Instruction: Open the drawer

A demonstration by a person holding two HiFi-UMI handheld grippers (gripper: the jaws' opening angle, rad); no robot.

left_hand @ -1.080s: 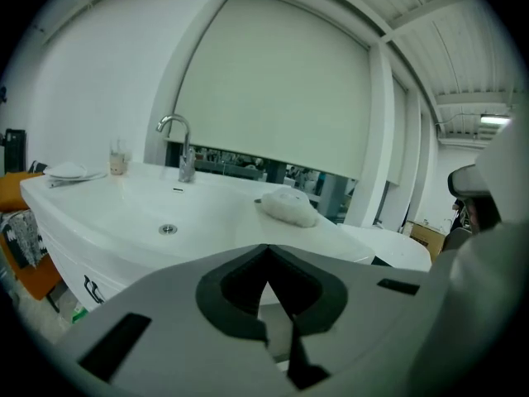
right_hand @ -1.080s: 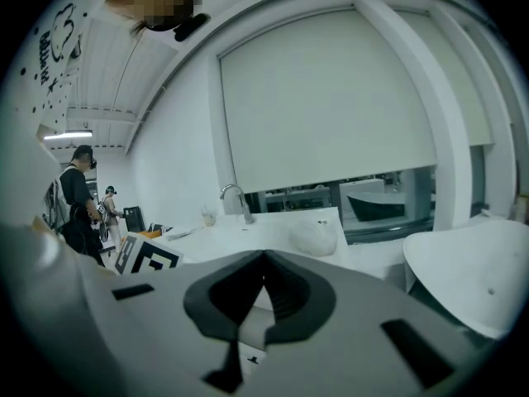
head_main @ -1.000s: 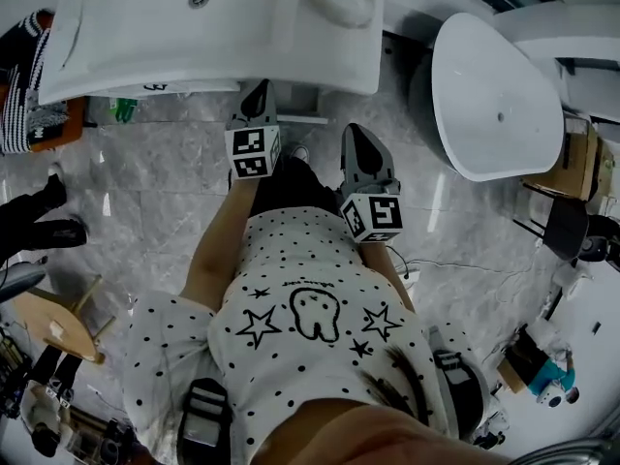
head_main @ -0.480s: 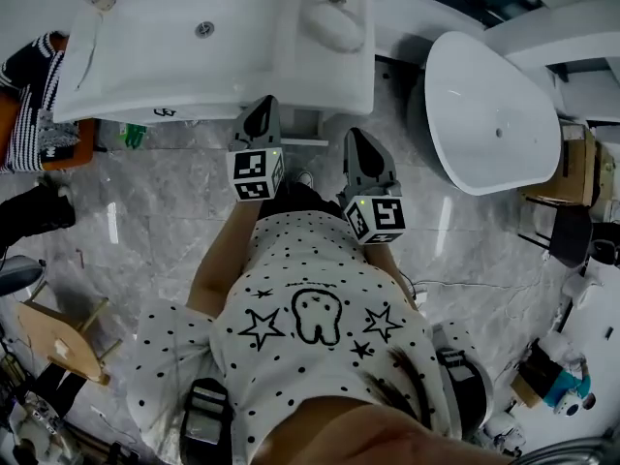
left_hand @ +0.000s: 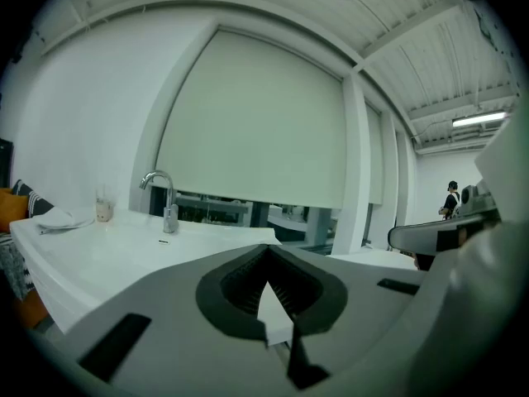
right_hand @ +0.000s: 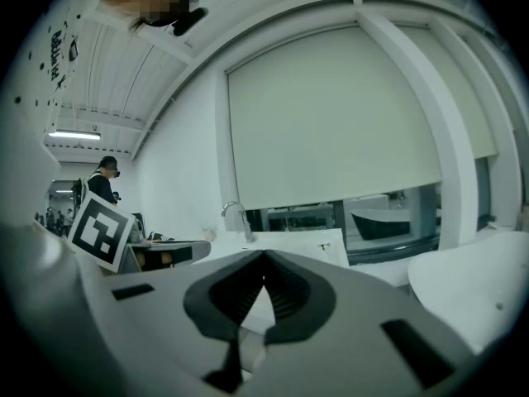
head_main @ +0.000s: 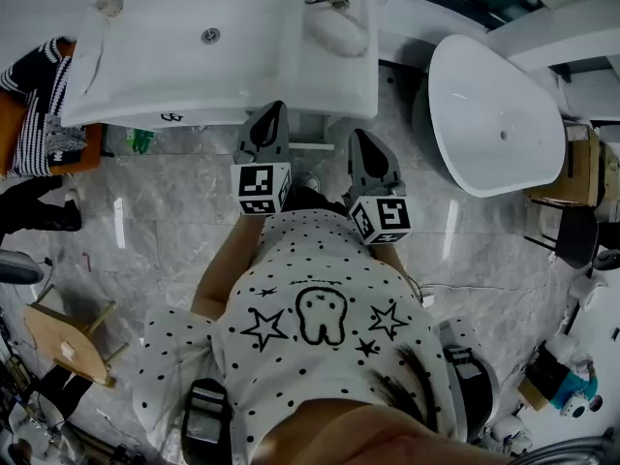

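Drawer itself shows nowhere; likely under the sink [head_main: 242, 66], below and ahead of both jaws. Left gripper [head_main: 272, 114] and right gripper [head_main: 361, 141] are closed, empty. Risk: reaching blind with shut jaws, they could knock the sink edge or skid off the drawer front.

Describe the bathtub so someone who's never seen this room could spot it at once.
Start at the wide rectangular white sink counter along the top of the head view. Right of it, on the grey marble floor, stands the bathtub. Unlike the square-cornered counter, it is a smooth, freestanding white oval with a small drain hole.
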